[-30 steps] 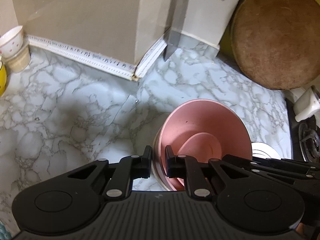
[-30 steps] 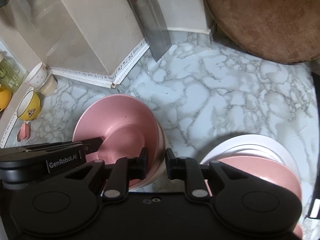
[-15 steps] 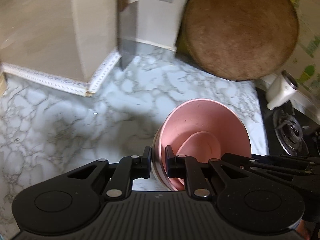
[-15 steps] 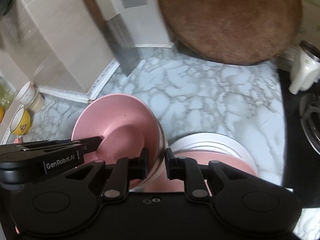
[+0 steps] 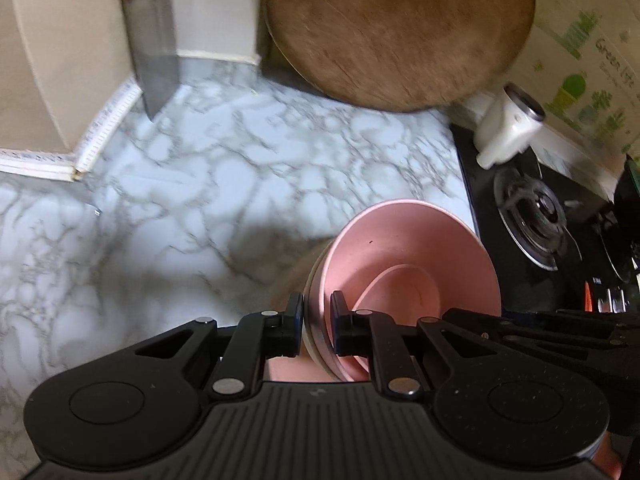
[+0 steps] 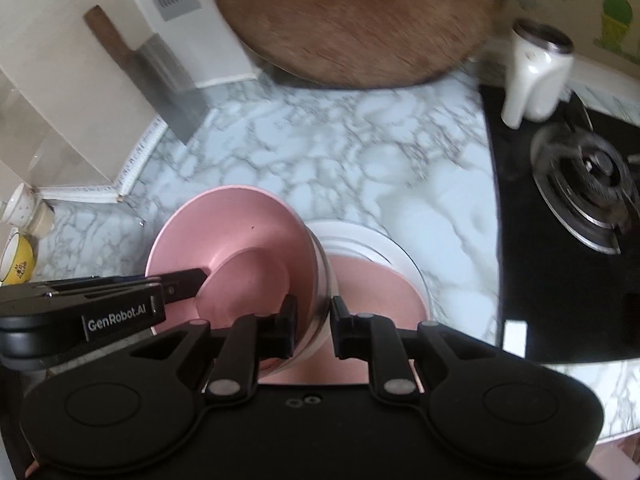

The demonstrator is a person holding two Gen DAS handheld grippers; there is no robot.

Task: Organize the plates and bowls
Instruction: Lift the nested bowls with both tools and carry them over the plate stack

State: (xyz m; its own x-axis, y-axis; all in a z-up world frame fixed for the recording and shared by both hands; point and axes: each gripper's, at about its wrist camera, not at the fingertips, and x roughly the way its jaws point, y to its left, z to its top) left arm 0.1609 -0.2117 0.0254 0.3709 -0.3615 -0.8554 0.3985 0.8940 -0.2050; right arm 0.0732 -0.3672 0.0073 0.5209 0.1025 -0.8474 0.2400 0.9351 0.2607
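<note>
The pink bowls (image 5: 412,276), a nested stack of at least two, were held at their rims from opposite sides. In the left wrist view they sat low and right of centre, about five o'clock; in the right wrist view, about seven o'clock. They appeared to be off the marble counter (image 5: 224,184), above a pile of plates (image 6: 372,268), pink over white, seen at five o'clock in the right wrist view.

The left gripper (image 5: 316,322) was clamped on the near rim, one finger outside the wall and one inside. The right gripper (image 6: 314,326) straddled the opposite rim likewise; its fingers stood slightly wider, and firm contact on the outer side could not be confirmed, though a grip was judged likely.

Judgement: the step in hand was the carrying of the stack towards the plates. To do it well, both grips should stay level and move together, so the nested bowls do not tilt or part, and the stack should be centred over the plates before lowering.

Further out: a round wooden board (image 6: 356,20) at twelve o'clock, a cleaver (image 6: 160,80) at ten o'clock, and a gas burner (image 6: 588,196) with a white jug (image 6: 536,76) at two to three o'clock.
</note>
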